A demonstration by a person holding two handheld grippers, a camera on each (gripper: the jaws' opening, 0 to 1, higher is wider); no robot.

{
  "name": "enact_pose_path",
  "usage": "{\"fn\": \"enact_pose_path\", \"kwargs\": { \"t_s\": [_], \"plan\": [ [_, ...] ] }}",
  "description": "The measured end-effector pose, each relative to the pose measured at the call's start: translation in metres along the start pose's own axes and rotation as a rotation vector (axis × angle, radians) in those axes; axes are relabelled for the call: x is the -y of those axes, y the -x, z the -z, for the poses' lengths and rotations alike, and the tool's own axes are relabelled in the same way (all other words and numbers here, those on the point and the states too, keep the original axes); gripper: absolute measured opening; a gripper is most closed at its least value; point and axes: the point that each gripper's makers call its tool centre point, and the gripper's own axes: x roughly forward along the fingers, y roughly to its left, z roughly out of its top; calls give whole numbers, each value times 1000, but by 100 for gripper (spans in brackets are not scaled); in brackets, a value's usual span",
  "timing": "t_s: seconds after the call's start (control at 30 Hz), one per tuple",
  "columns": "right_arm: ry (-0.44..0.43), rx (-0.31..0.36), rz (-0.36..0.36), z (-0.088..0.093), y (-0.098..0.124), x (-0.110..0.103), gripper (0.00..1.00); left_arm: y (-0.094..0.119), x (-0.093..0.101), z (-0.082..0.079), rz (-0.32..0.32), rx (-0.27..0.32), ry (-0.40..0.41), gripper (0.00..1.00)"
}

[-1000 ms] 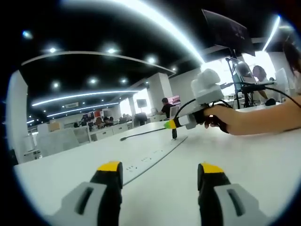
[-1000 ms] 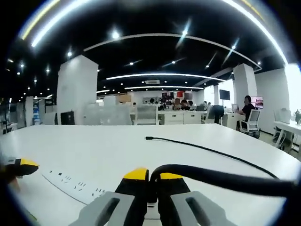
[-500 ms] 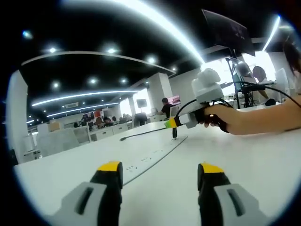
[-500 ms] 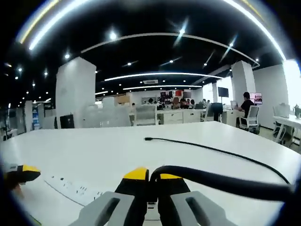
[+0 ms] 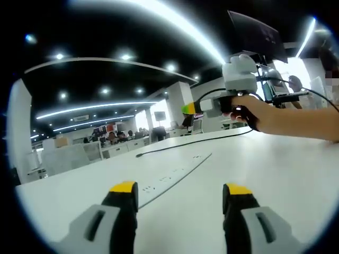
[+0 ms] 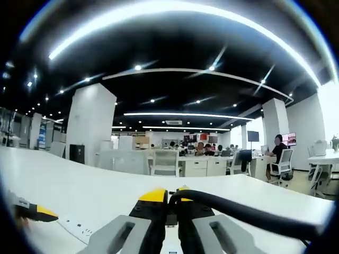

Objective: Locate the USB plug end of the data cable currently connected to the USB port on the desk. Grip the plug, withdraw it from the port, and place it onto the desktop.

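In the right gripper view my right gripper (image 6: pixel 168 197) is shut on the plug end of the black data cable (image 6: pixel 238 211), which arcs out to the right from between the yellow tips. The plug itself is mostly hidden by the jaws. In the left gripper view that gripper (image 5: pixel 189 109) hangs well above the white desk (image 5: pixel 275 174), held by a person's hand (image 5: pixel 249 108); the cable (image 5: pixel 190 142) trails across the desktop behind it. The long flush port strip (image 5: pixel 175 172) lies below and in front. My left gripper (image 5: pixel 181 194) is open and low over the desk, with nothing between its jaws.
The port strip (image 6: pixel 79 230) and my left gripper's yellow tip (image 6: pixel 33 211) sit at the lower left of the right gripper view. A dark monitor (image 5: pixel 254 34) on a stand rises behind the hand. Office desks, chairs and seated people fill the background.
The right gripper has risen from the port strip and tilted upward, taking the plug out of the port; the cable end now hangs from it. The left gripper has not moved.
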Motion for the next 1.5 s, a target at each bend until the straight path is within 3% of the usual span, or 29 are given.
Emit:
{"fn": "enact_pose_path", "kwargs": {
  "t_s": [0.37, 0.53, 0.7, 1.2, 1.5],
  "plan": [
    [-23, 51, -4, -18, 10, -1, 8, 0, 0, 0, 1, -3, -4, 65],
    [-30, 18, -1, -4, 12, 2, 8, 0, 0, 0, 2, -5, -10, 66],
    [-20, 2, -5, -2, 18, 1, 8, 4, -7, -7, -19, 32, 21, 66],
    [-10, 76, -11, -43, 50, 4, 9, 15, -16, -19, -56, 65, 31, 66],
    [32, 62, -29, -40, 63, -1, 9, 35, -19, -22, -82, 59, 3, 66]
  ]
}}
